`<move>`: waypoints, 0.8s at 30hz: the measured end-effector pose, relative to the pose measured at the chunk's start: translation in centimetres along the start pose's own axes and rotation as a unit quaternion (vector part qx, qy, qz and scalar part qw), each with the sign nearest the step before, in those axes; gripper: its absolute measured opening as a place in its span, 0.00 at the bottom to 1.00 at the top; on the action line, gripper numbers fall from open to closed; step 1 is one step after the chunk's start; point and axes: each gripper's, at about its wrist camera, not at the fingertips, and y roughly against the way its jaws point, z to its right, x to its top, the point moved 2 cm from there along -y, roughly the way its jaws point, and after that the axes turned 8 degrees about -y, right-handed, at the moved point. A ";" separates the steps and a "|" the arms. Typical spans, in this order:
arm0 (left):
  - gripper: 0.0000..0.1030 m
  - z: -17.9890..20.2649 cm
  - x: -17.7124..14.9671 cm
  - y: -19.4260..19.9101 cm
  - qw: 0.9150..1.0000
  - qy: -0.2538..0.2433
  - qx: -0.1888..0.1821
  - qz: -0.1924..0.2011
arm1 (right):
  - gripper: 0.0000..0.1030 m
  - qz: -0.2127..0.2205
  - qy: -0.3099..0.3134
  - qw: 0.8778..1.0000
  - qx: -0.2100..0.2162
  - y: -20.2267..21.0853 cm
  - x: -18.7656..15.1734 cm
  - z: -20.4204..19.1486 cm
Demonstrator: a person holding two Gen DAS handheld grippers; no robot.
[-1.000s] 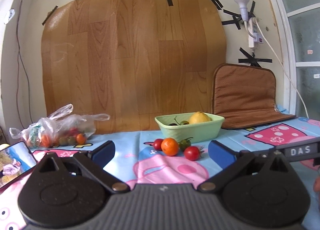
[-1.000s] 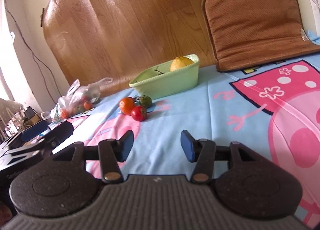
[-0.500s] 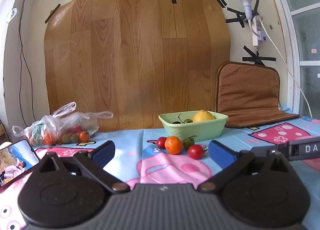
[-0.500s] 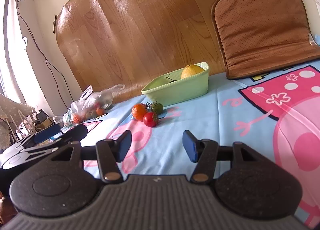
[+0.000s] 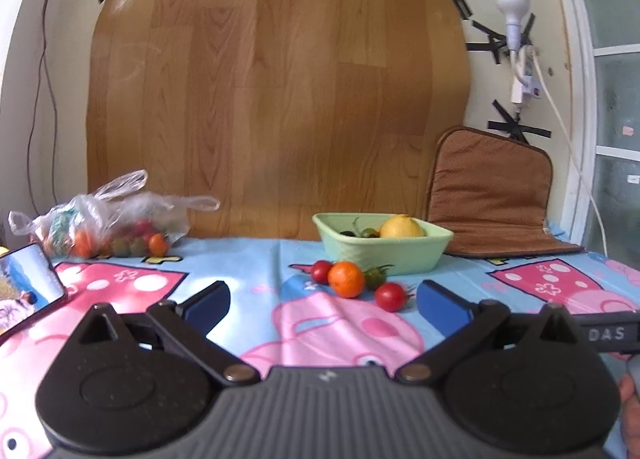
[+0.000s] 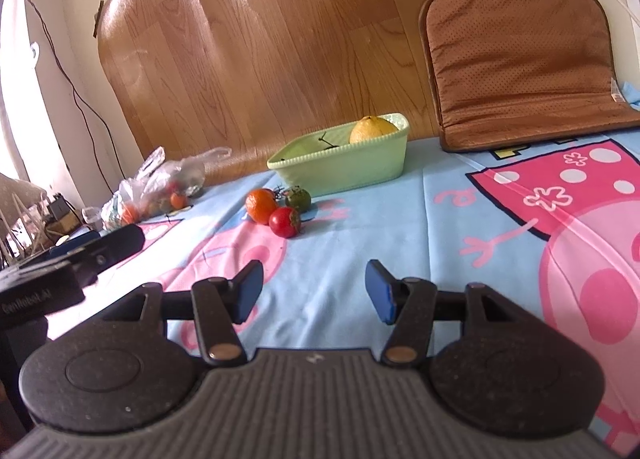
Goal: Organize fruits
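A light green dish (image 5: 416,253) (image 6: 352,171) stands on the tablecloth and holds a lemon (image 5: 401,227) (image 6: 372,130) and a dark green fruit (image 5: 368,234). In front of it lie an orange (image 5: 346,279) (image 6: 261,205), a red tomato (image 5: 391,296) (image 6: 284,222), a green tomato (image 5: 375,277) (image 6: 298,198) and another red tomato (image 5: 320,271). My left gripper (image 5: 322,305) is open and empty, short of the fruits. My right gripper (image 6: 314,291) is open and empty, nearer and to their right.
A clear plastic bag (image 5: 108,227) (image 6: 160,191) of small fruits lies at the back left. A phone (image 5: 28,291) leans at the left edge. A brown cushion (image 5: 490,195) (image 6: 520,71) leans on the wall at the back right. The left gripper's body (image 6: 60,267) shows in the right wrist view.
Both cameras have tilted up a little and drawn slightly closer to the fruits. No fruit has moved. Both grippers stay open.
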 end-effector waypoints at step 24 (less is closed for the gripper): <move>0.67 -1.6 4.6 -12.8 0.983 -0.002 -0.152 -0.101 | 0.58 -0.093 0.075 0.993 0.004 -10.0 4.4 -3.0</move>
